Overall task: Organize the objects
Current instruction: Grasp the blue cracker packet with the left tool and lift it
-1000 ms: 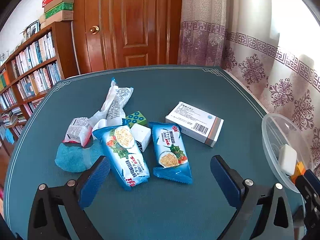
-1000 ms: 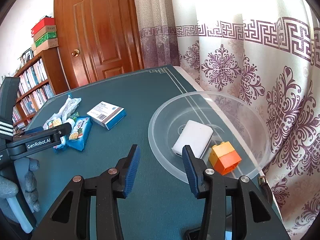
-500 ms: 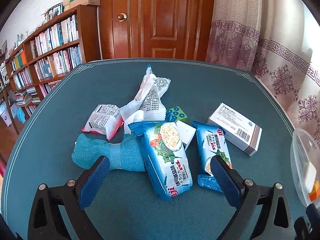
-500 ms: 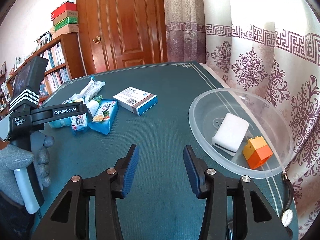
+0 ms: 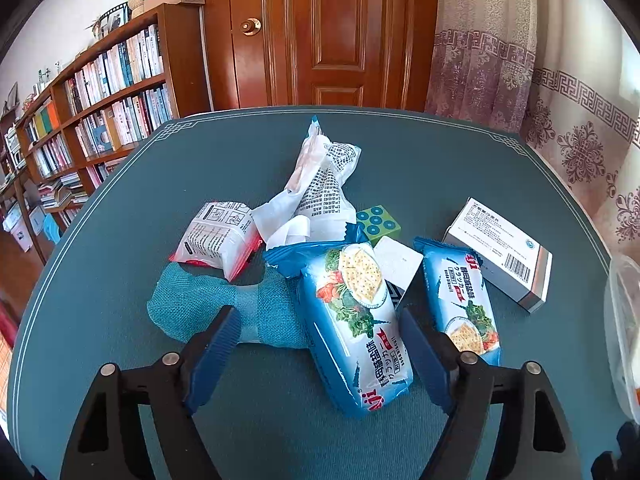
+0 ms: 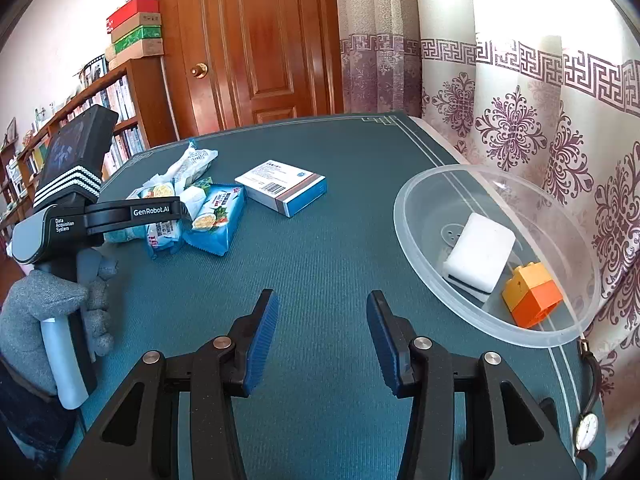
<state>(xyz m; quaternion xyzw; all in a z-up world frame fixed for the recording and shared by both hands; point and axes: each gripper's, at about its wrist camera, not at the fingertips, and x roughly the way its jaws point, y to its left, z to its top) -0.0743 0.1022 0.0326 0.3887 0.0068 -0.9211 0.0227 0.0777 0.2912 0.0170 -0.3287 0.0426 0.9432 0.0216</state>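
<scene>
Left gripper (image 5: 316, 344) now nearer, closing around cracker packet (image 5: 356, 320), not yet pinching, right gripper (image 6: 318, 340) part-open, empty, teal table (image 6: 320, 252), bookshelf (image 5: 100, 96), bowl (image 6: 424, 252) edge cropped.

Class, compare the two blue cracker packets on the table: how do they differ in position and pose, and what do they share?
The nearer cracker packet lies between the fingers of the left gripper, whose jaws are closing; the farther cracker packet lies outside them, beside the medicine box. The nearer packet overlaps the teal cloth; the farther one does not touch it. In the left wrist view the nearer packet looks larger. Both share the blue wrapper, cracker picture and red lettering.
</scene>
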